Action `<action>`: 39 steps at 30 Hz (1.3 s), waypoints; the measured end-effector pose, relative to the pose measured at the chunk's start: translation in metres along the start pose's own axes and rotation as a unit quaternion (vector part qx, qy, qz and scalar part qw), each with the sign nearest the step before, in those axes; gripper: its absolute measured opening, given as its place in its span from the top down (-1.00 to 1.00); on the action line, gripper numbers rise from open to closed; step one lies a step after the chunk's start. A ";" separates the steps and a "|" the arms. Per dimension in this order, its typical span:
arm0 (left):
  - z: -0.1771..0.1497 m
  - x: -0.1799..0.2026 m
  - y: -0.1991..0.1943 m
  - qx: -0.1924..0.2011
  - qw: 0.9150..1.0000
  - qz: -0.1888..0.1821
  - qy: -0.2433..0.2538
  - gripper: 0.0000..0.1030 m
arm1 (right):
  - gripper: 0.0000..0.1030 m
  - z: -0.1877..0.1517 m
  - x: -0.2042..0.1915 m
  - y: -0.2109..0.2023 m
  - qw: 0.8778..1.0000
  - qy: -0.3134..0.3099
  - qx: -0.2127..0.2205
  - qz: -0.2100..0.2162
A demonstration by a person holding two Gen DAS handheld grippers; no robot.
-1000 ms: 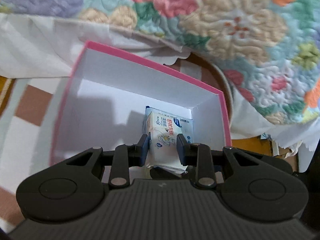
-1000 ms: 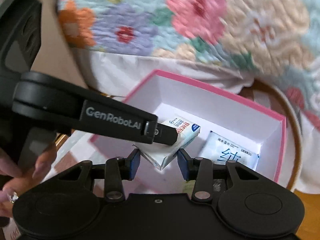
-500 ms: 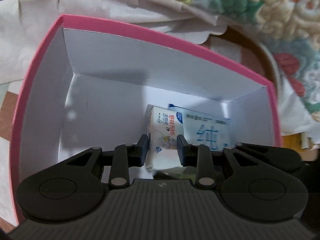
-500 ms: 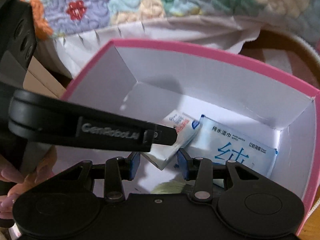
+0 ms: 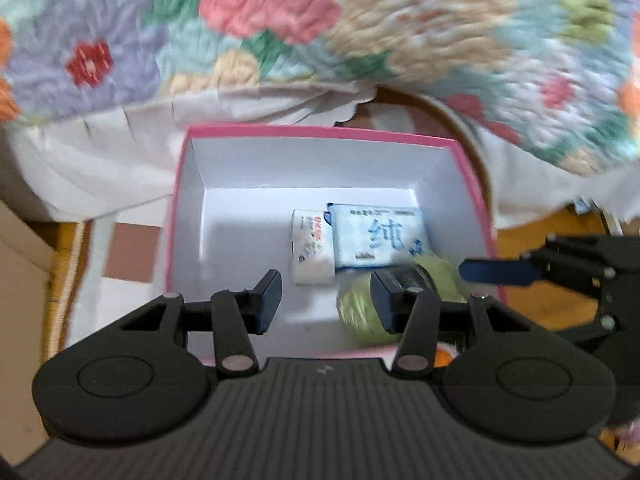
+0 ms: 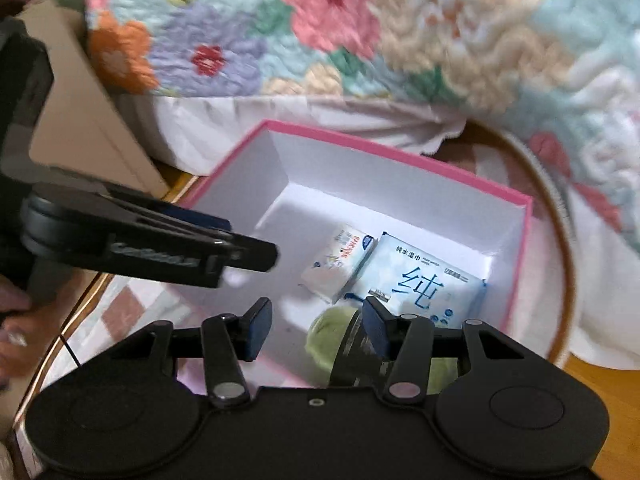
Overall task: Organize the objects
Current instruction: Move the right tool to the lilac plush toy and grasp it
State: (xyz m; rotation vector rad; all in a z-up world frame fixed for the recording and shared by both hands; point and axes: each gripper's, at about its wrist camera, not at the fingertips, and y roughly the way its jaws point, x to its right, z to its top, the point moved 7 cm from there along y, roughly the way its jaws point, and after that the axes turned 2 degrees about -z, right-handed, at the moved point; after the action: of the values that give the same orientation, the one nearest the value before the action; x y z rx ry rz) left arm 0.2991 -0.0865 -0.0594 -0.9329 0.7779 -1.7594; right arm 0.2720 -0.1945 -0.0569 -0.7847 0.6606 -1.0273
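Note:
A pink box [image 5: 182, 200] with a white inside holds a small white tissue pack [image 5: 312, 252], a blue wet-wipes pack [image 5: 378, 240] and a green round thing [image 5: 360, 312]. The tissue pack lies flat on the box floor, right beside the wipes pack. My left gripper [image 5: 326, 300] hovers above the box's near side, its jaws opening with nothing between them. My right gripper [image 6: 316, 326] hangs over the near edge of the box [image 6: 516, 200], jaws also opening and holding nothing. The tissue pack [image 6: 340, 264], wipes pack [image 6: 416, 284] and green thing [image 6: 328, 332] lie ahead of it.
A floral quilt [image 5: 280, 20] and a white sheet [image 5: 100, 152] lie behind the box. The box stands on a checked cloth [image 5: 128, 256] over a round wooden surface. A cardboard flap [image 6: 80, 112] is at the left. A hand [image 6: 16, 320] holds the left gripper, one of its fingers [image 6: 240, 256] reaching over the box.
The left gripper has let go of the tissue pack, which now lies on the box floor. Both grippers have opened wider and pulled back and up from the box.

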 end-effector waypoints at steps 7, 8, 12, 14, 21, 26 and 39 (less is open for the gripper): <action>-0.016 0.026 -0.097 0.015 0.999 0.028 0.021 -0.04 | -0.12 -0.005 -0.023 -0.075 0.999 -0.019 0.026 -0.004; -0.019 0.028 -0.102 0.014 0.999 0.031 0.020 -0.06 | -0.16 -0.007 -0.026 -0.085 0.999 -0.015 0.029 -0.003; -0.041 0.040 -0.136 0.015 0.999 0.034 0.018 -0.11 | -0.25 -0.016 -0.040 -0.119 0.999 -0.019 0.032 -0.001; -0.053 0.044 -0.148 0.016 0.999 0.039 0.019 -0.15 | -0.30 -0.023 -0.047 -0.130 0.999 -0.028 0.032 0.001; -0.092 0.042 -0.155 0.017 1.000 -0.002 -0.019 -0.19 | -0.43 -0.051 -0.073 -0.152 0.997 -0.056 0.039 0.023; -0.114 0.037 -0.135 0.010 0.999 -0.002 -0.032 -0.19 | -0.52 -0.076 -0.093 -0.147 0.996 -0.067 0.030 0.041; -0.160 -0.006 -0.071 -0.013 0.998 -0.008 -0.057 -0.19 | -0.59 -0.114 -0.110 -0.102 0.997 -0.023 0.040 0.062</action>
State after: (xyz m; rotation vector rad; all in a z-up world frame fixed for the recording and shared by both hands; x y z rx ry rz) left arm 0.1308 -0.0427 -0.0826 -1.0497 0.7232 -1.6971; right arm 0.0915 -0.1525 -0.0244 -0.6874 0.6180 -0.9143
